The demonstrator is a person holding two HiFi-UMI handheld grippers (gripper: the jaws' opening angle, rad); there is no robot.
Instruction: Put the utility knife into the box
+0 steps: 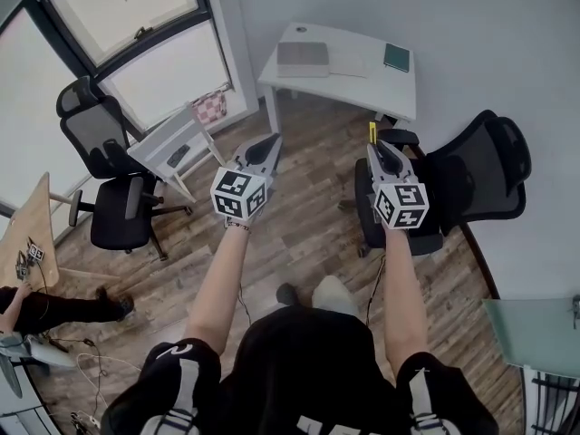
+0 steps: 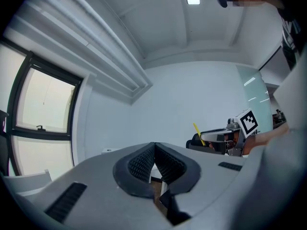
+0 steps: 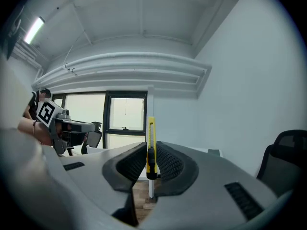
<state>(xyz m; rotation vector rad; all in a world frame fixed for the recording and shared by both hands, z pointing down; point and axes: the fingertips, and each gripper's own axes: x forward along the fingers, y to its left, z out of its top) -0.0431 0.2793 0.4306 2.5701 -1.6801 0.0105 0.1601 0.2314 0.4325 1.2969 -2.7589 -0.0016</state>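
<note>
The right hand-held gripper pinches the upright yellow utility knife. The left hand-held gripper is closed and empty. Such a narrow grip could let the knife pivot and drop.

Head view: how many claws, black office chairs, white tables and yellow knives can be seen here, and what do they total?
Claws: 2
Black office chairs: 2
White tables: 2
Yellow utility knife: 1
Total: 7
</note>
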